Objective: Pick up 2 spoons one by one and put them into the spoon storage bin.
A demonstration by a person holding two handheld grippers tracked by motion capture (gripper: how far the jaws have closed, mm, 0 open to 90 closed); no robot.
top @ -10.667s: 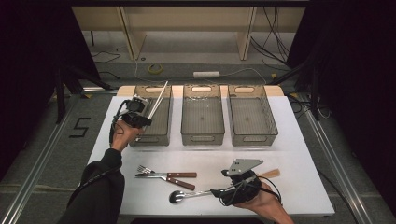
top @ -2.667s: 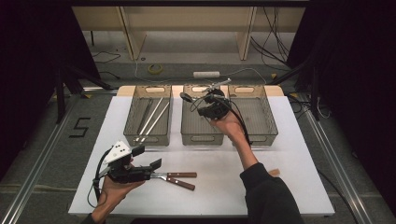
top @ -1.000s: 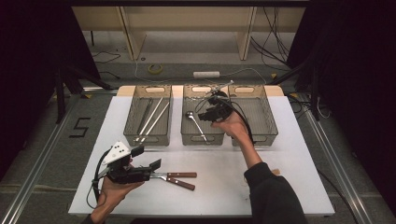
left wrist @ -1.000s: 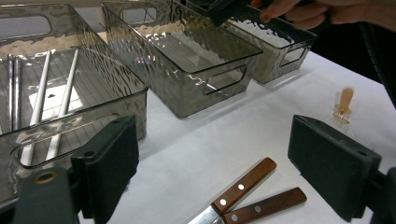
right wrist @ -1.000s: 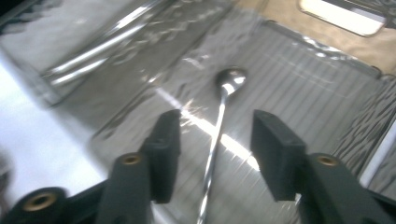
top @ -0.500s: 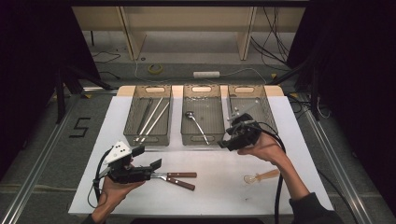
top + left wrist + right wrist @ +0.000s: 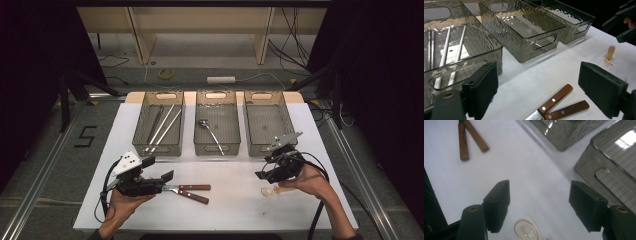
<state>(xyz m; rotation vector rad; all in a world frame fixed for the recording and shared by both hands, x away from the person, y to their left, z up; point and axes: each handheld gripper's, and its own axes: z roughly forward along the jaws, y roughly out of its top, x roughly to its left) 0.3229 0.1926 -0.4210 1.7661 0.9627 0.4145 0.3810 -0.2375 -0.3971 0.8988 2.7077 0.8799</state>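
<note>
Your right gripper (image 7: 270, 175) hangs just above the white surface (image 7: 235, 205), in front of the right-hand bin (image 7: 265, 127), and its jaws have just been opening. They stand wide apart now, with nothing pressed between the pads. In the right gripper view the bowl of a clear amber plastic spoon (image 7: 526, 231) lies flat on the surface below and between the jaws, near the lower edge, untouched. From above, the same spoon sits just under that gripper, its handle running toward your right hand (image 7: 312, 182).

Your left gripper (image 7: 160, 172) is low over the near left part of the surface, pointing to the right, and its jaws are released as well, gripping nothing. Just ahead of them lie two wooden-handled utensils (image 7: 192, 192), close together, handles pointing away from the gripper. In the left gripper view the riveted handles (image 7: 559, 103) sit low between the jaws.

Three smoky translucent bins stand in a row at the far side. The left bin (image 7: 160, 125) holds long thin sticks, chopsticks by the look (image 7: 162, 127). The middle bin (image 7: 217, 125) holds a metal spoon (image 7: 210, 132) lying at a slant.
</note>
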